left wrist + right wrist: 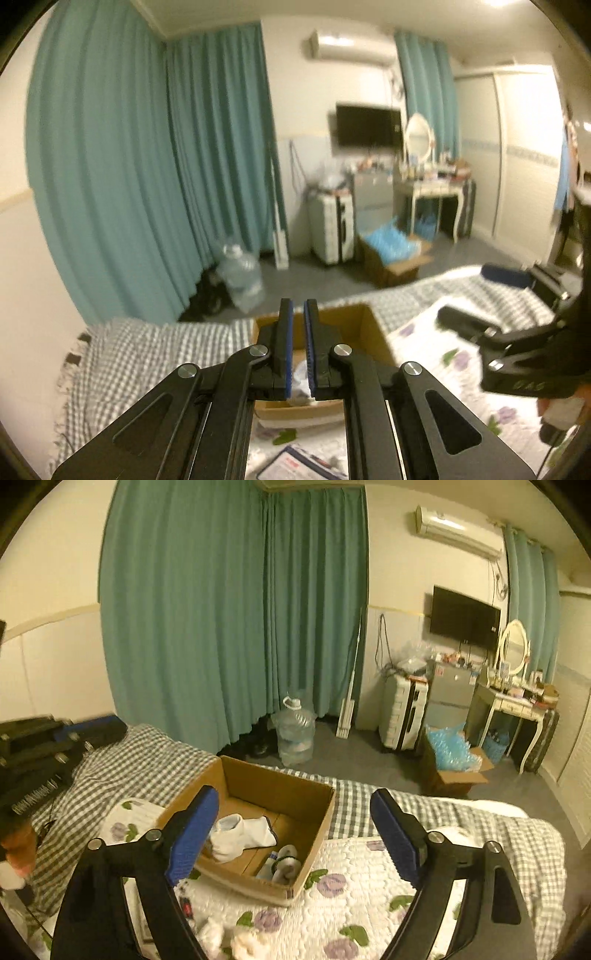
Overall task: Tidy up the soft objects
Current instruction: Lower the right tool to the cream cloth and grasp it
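Two handheld grippers over a bed, one cardboard box (266,805) between them. Left gripper (298,350): blue-padded fingers pressed almost together, a thin gap only, nothing pinched; it hangs above the box's near edge. Right gripper (291,834): fingers spread wide, empty, raised above the box's near corner.

Box: open-topped, brown, resting on the bed where the floral quilt (354,886) meets the grey-and-white checked blanket (147,760). Contents: one white folded sock pair (240,834) against the left wall; one rolled white-and-grey sock bundle (286,864) in the near right corner, touching a small blue-and-white item too blurred to name.

Loose on the quilt, near edge, outside the box: two white soft bundles (236,938), blurred; a printed packet (295,461) beside them.

Surroundings: teal curtains (229,609); clear water jug (295,734) on the floor; white suitcase (404,716); wall television (465,616); dressing table with oval mirror (513,646); second carton holding blue plastic (452,764).
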`<state>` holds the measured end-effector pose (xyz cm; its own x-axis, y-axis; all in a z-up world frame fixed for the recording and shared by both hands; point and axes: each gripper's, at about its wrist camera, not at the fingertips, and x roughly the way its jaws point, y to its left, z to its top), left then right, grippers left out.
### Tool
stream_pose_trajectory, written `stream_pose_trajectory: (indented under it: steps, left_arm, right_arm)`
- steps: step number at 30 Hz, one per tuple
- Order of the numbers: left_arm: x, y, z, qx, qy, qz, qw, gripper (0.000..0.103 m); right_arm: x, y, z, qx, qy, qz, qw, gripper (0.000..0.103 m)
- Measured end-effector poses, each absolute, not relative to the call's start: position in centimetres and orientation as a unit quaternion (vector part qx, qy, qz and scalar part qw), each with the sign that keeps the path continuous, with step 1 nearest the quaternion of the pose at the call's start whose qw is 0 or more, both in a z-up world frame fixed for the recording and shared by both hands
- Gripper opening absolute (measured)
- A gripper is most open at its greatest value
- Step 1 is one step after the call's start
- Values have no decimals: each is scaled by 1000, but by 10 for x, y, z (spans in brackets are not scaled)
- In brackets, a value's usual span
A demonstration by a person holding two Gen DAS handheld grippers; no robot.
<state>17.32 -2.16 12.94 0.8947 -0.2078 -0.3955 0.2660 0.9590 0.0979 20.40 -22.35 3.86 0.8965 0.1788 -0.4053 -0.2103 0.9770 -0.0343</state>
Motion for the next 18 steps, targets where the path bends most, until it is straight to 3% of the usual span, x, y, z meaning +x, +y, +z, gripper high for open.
stream_pose_trajectory:
  steps: [7,11,18]
  left_arm:
    - [107,-8,147,65,143,-88,984,9]
    - [78,0,129,58,127,-76,987,9]
    - [68,-2,78,40,170,-96,980,9]
  right_arm:
    - [132,-223,54,-55,189,102,975,89]
    - [107,-222,38,-72,192,111,972,92]
    - [103,-220,-15,-84,213,127,965,92]
